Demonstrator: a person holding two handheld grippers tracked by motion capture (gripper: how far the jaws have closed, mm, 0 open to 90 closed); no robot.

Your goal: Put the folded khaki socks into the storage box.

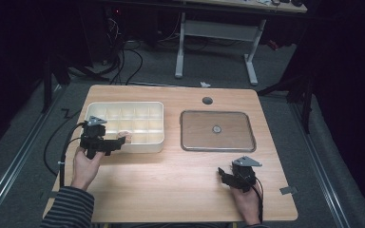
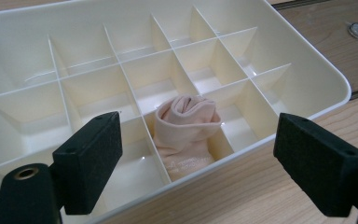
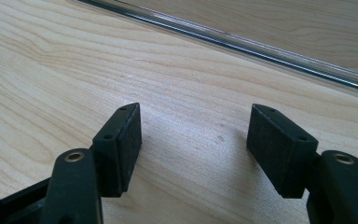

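One rolled-up pink sock already sits in a front-row pocket of the white box, so that job looks done. The left gripper is wide open just in front of the sock, holding nothing. The right gripper rests open and empty over the bare tabletop.

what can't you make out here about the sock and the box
- Rolled sock: its lower part sits behind the box's front wall and a divider in the left gripper view.
- High view: the left gripper covers the box's near corner; the sock is too small to read.
- Print on the sock: blurred, unreadable.
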